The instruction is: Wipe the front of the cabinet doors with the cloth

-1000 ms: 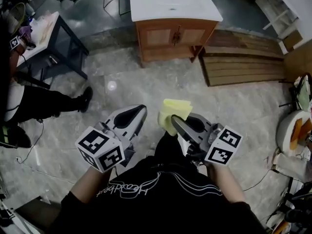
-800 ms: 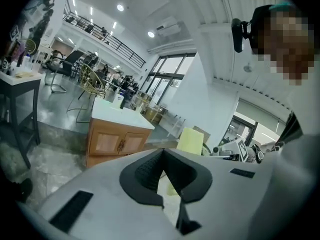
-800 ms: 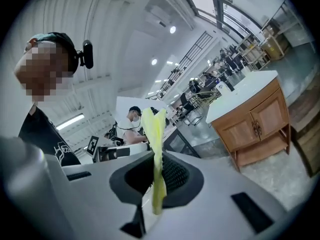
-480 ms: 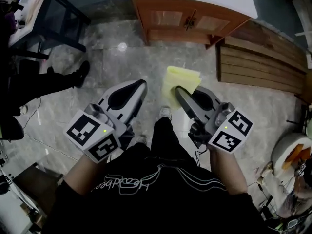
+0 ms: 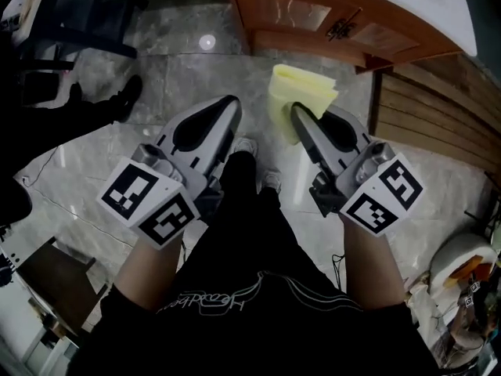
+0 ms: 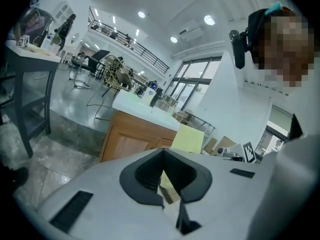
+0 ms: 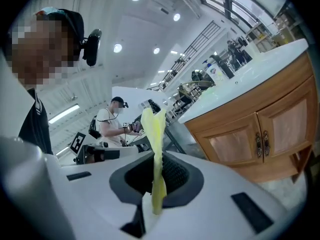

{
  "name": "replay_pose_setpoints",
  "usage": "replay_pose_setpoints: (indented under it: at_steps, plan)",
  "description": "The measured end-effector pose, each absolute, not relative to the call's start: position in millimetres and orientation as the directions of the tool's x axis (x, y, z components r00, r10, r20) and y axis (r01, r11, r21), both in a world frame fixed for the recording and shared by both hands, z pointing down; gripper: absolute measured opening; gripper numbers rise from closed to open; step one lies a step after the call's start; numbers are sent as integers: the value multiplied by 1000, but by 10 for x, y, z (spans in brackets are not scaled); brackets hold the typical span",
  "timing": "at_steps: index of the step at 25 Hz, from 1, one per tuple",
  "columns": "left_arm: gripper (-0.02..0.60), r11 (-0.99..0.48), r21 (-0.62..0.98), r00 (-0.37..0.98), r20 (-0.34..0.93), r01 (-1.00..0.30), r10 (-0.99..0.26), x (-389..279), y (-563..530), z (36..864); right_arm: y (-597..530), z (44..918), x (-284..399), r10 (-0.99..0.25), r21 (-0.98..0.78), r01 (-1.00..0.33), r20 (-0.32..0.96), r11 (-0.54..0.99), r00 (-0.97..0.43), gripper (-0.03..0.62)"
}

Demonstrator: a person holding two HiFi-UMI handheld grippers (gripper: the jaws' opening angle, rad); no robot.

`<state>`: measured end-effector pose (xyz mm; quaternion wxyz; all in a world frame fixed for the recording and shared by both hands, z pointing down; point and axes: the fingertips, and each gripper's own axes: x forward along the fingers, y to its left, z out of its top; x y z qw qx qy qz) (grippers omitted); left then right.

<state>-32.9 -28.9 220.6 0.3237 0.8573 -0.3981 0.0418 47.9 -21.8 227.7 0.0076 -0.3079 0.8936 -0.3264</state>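
Bare grey marble floor (image 5: 180, 77) lies open between the person and the brown wooden cabinet doors (image 5: 309, 12), leaving a free way straight ahead. A white countertop (image 5: 430, 2) overhangs the doors. A slatted wooden platform (image 5: 438, 108) fills the floor to the right. A black-framed desk (image 5: 86, 14) and a bystander's black shoe (image 5: 129, 94) crowd the left.

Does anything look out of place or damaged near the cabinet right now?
Nothing stands out. The two wooden cabinet doors sit shut with no visible damage. The folded yellow cloth is clamped in the right gripper; the left gripper is shut and empty.
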Motion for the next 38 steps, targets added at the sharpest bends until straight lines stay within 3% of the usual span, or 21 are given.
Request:
replay_pose_setpoints:
  at_steps: [8, 20, 38]
  plan:
    - [6, -471, 523, 682, 343, -710, -646, -583, -870, 2750, -799, 2833, 138, -598, -451, -646, 267, 616, -756, 41]
    - [6, -473, 580, 728, 352, -663, -588, -839, -1461, 3267, -1535, 3347, -210, -652, -402, -716, 308, 570, -693, 41]
    - [6, -461, 593, 740, 413, -660, -530, -1003, -1602, 3590, -2110, 3652, -424, -709, -369, -755, 281, 542, -647, 40]
